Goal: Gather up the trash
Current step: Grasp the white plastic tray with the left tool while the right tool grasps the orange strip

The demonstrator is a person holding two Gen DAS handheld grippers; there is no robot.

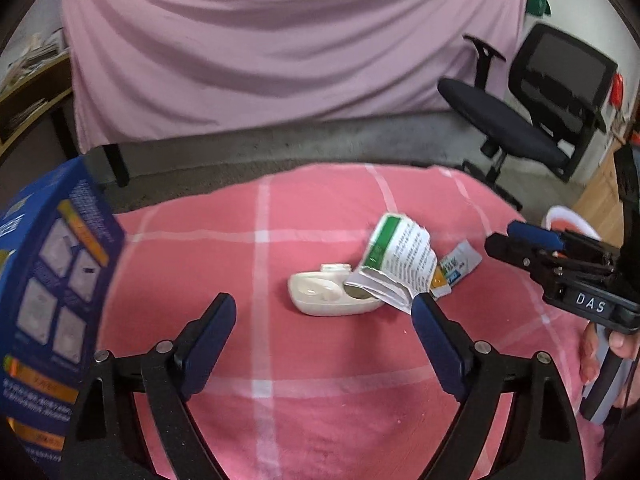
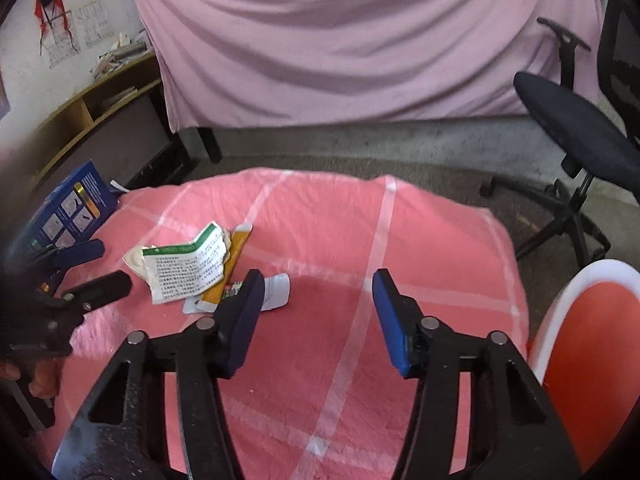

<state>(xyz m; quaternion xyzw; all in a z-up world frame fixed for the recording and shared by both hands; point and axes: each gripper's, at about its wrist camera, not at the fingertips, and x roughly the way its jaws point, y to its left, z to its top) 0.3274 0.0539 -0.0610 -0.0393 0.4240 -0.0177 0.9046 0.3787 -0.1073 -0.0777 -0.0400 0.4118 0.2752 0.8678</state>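
A small heap of trash lies on the pink checked cloth point(image 1: 312, 412): a crumpled white-and-green paper carton point(image 1: 400, 264) point(image 2: 188, 268), a white plastic tray point(image 1: 320, 298) point(image 2: 132, 258) half under it, an orange sachet point(image 2: 236, 256) and a silver wrapper point(image 2: 276, 292). My left gripper point(image 1: 324, 300) stands open just in front of the tray, touching nothing. My right gripper point(image 2: 319, 280) is open over bare cloth to the right of the heap, its left finger beside the silver wrapper. Each gripper shows in the other's view, the right gripper point(image 1: 520, 236) and the left gripper point(image 2: 108, 266).
A blue printed box point(image 1: 52, 300) point(image 2: 76, 204) stands at the cloth's left edge. A white bin with a red inside point(image 2: 592, 340) sits to the right. A black office chair point(image 1: 540, 120) point(image 2: 576, 120) is on the floor behind. Pink drapery hangs at the back.
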